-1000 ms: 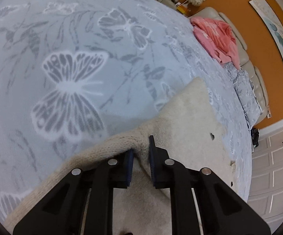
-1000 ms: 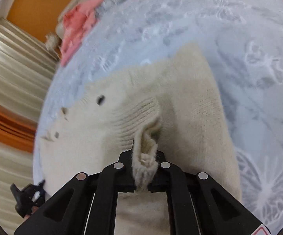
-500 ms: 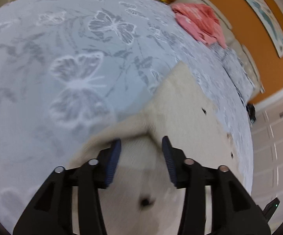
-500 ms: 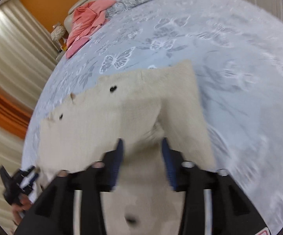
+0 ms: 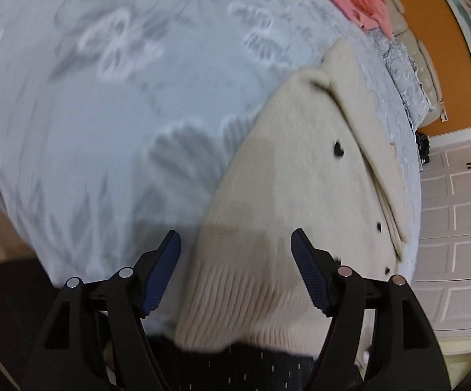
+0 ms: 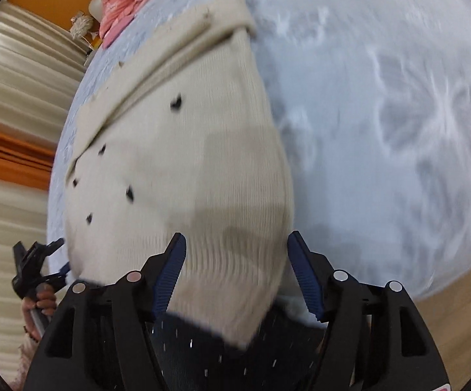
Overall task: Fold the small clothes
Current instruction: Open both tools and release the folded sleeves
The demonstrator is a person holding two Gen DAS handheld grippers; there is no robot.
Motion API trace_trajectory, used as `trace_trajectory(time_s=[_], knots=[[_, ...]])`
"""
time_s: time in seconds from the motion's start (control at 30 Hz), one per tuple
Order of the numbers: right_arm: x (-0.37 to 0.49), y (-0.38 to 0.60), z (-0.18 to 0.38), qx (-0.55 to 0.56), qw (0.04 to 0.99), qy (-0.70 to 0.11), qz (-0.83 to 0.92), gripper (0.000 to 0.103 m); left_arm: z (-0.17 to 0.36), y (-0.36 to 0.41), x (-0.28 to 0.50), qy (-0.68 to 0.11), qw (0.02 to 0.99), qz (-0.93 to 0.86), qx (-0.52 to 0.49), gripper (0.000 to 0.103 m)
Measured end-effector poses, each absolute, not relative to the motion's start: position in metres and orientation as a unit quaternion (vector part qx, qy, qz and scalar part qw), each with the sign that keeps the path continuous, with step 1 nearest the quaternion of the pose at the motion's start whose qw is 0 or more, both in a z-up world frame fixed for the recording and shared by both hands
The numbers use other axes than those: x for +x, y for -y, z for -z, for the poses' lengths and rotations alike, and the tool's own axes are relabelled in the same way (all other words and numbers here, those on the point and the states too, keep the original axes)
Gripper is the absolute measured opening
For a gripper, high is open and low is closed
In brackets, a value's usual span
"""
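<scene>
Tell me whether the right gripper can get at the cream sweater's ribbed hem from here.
Probably yes: the right gripper is open, the ribbed hem of the cream sweater lies between its fingers, nothing covering it.

A cream knitted garment with small dark heart-shaped marks [image 5: 300,195] [image 6: 183,163] lies folded on the pale blue butterfly-print bedcover [image 5: 105,97] [image 6: 381,97]. Its upper layer is doubled over a lower one that shows along the far edge, and its ribbed hem hangs over the bed's near edge.

left gripper [image 5: 236,270]: jaws spread wide, gripping nothing
right gripper [image 6: 236,272]: jaws spread wide, gripping nothing
left hand [image 6: 40,304]: wrapped around its gripper's handle, at the right view's lower left
</scene>
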State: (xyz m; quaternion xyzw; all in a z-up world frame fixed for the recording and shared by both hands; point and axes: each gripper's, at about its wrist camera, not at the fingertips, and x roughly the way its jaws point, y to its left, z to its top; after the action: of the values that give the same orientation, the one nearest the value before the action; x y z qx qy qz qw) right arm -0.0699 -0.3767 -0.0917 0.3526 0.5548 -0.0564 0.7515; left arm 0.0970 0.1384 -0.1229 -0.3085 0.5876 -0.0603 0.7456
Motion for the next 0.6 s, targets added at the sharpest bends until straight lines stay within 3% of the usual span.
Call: trace_trajectory(time_s=[0.3, 0.6], knots=[[-0.080, 0.364, 0.110, 0.417, 0.713, -0.562, 0.041, 0.066, 0.126, -0.110, 0.083, -0.616, 0.741, 0.074, -0.256, 0.072], [-0.074, 0.356, 0.065, 0.299, 0.780, -0.536, 0.124, 0.066, 0.098, -0.098, 0.077, -0.589, 0.777, 0.047, -0.218, 0.072]])
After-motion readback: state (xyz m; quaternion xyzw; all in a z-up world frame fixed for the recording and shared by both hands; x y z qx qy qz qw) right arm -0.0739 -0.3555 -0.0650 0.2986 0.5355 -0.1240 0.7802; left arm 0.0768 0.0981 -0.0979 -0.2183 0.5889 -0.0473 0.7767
